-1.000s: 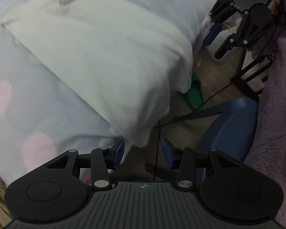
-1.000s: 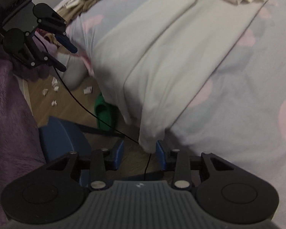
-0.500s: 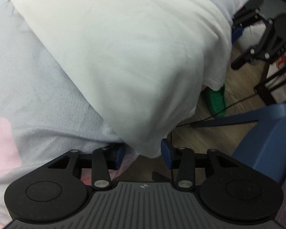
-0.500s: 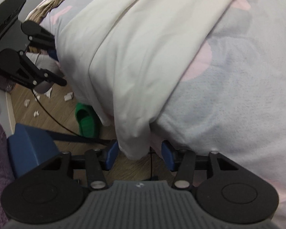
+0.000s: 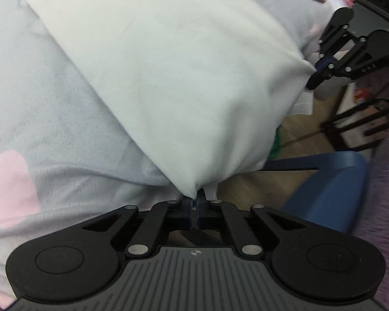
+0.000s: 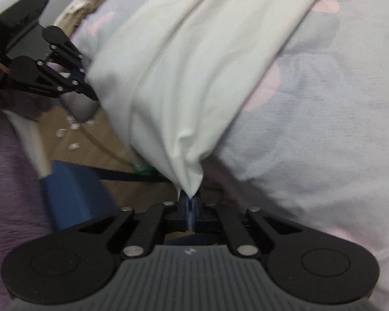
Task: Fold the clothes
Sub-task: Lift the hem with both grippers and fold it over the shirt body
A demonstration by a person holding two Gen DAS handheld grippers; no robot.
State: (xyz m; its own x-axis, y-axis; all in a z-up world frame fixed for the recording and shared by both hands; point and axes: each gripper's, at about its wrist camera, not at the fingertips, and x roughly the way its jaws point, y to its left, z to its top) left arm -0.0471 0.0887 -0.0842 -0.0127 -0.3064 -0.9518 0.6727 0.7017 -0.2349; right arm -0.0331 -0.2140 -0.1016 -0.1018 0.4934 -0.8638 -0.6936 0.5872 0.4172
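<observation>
A white garment [image 5: 173, 72] lies folded lengthwise on a grey bedspread with pink spots [image 5: 39, 129], its near end hanging over the bed's edge. My left gripper [image 5: 194, 207] is shut on one bottom corner of the garment. My right gripper [image 6: 190, 206] is shut on the other bottom corner of the garment [image 6: 184, 83]. The cloth is drawn into a point at each pinch. The right gripper [image 5: 321, 73] also shows at the right of the left wrist view, and the left gripper [image 6: 88, 90] at the left of the right wrist view.
A blue chair [image 5: 332, 189] stands on the wooden floor [image 6: 90, 150] close by the bed edge. A green slipper [image 6: 142, 167] and scraps of white paper [image 6: 70, 134] lie on the floor. A black rack [image 5: 360, 124] stands at the right. Purple fabric [image 6: 7, 181] fills the near side.
Both grippers moved in to the garment's hanging corners and went from open to shut on them. The cloth now pulls taut toward each pinch.
</observation>
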